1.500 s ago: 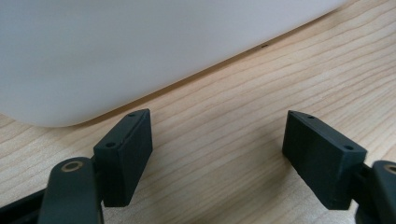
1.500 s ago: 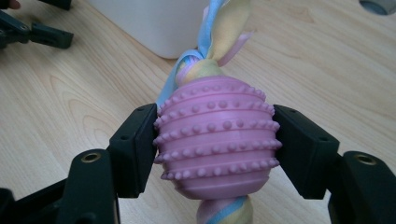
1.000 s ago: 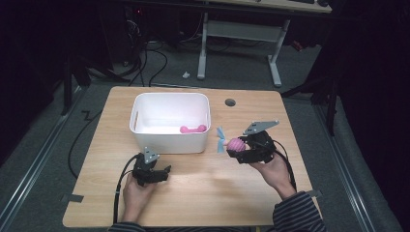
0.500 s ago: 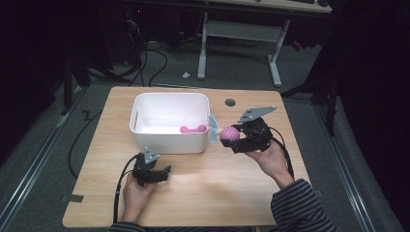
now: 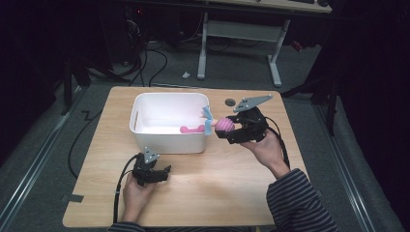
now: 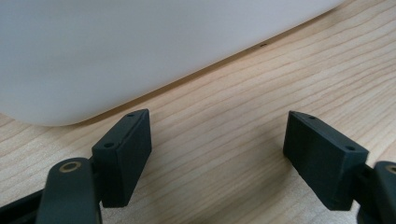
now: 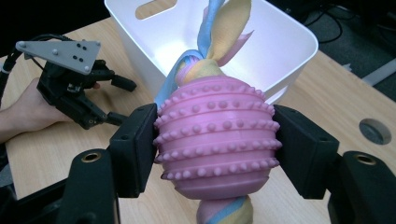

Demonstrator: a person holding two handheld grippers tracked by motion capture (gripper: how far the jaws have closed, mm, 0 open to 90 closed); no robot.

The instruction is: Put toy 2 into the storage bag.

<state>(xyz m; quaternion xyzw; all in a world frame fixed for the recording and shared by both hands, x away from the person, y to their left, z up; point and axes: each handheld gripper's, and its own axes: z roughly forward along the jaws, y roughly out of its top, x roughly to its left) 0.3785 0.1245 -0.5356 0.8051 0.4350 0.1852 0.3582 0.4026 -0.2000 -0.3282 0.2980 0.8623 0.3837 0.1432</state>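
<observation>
Right hand-held gripper (image 5: 231,128) is pinching the pink knobbly ball toy (image 7: 215,139) with its fleece tails, and I am carrying it from the open desk (image 5: 232,193) toward nine o'clock, now reaching the white bin's (image 5: 167,143) right rim. Dropping it in beside the pink piece (image 5: 190,129) looks close. Left hand-held gripper (image 5: 152,174) is resting spread at six o'clock of the bin.

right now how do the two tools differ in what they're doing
The right tool is shut on the pink knobbly toy; the left tool is open with nothing between its jaws. In the high view the right tool is held up by the rim of the white bin, while the left tool sits low on the table in front of the bin. Both are black, hand-held, and trail a cable.
</observation>
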